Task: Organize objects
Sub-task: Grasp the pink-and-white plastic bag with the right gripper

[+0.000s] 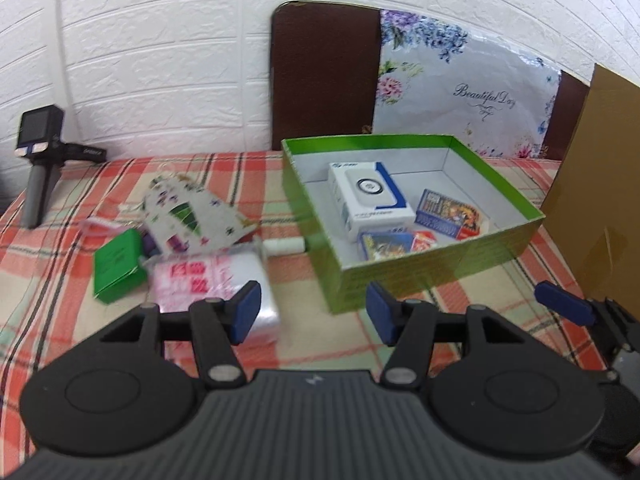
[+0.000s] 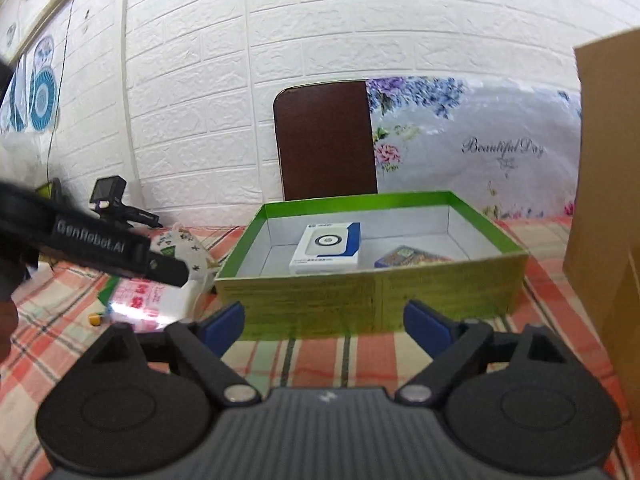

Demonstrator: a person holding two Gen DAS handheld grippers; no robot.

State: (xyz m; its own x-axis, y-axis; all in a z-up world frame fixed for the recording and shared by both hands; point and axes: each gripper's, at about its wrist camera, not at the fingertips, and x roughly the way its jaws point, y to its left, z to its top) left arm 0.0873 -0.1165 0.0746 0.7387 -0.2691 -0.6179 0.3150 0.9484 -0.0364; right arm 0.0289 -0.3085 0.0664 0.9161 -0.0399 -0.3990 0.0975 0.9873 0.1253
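A green open box (image 1: 432, 276) stands on the plaid cloth; it also shows in the right wrist view (image 2: 372, 296). Inside lie a white and blue device box (image 1: 370, 196), also in the right wrist view (image 2: 328, 248), and several small card packs (image 1: 448, 212). Left of the box lie a patterned pouch (image 1: 192, 212), a small green box (image 1: 118, 266), a clear bag with pink print (image 1: 208, 280) and a white tube (image 1: 284, 246). My left gripper (image 1: 312, 312) is open and empty, just in front of the box and the bag. My right gripper (image 2: 322, 326) is open and empty, before the box's near wall.
A small camera on a grey handle (image 1: 38, 152) stands at the back left. A brown cardboard panel (image 1: 600, 184) rises on the right. A dark chair back (image 1: 324, 76) and a flowered cover (image 1: 460, 92) stand behind the table against the white brick wall.
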